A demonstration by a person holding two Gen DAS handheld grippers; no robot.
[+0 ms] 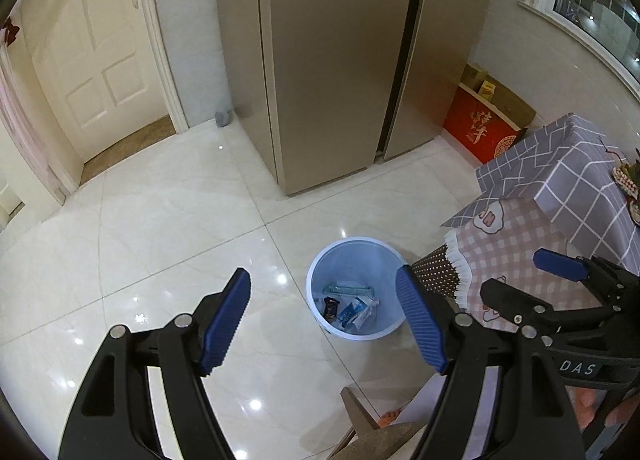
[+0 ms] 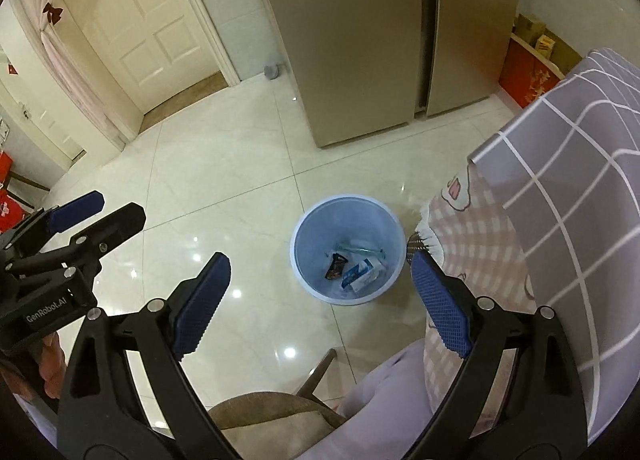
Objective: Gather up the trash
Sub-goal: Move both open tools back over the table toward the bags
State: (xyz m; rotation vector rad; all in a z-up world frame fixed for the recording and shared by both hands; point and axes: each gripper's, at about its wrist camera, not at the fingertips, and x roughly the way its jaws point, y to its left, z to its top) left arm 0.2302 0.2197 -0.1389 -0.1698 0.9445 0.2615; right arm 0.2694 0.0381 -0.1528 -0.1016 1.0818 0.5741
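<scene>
Round blue plastic bin on glossy tile; both ribbed-padded grippers spread, empty.

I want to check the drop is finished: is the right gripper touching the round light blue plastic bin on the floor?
Apart. In the right wrist view the right gripper stands open and empty, with bare floor around the bin below.

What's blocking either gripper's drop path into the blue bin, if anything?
Nothing visible. The blue bin stands open-topped on the floor with no lid, wrappers and a small carton already inside. The right gripper and left gripper both stand open and empty above it. The checked tablecloth hangs beside the rim, not over it.
</scene>
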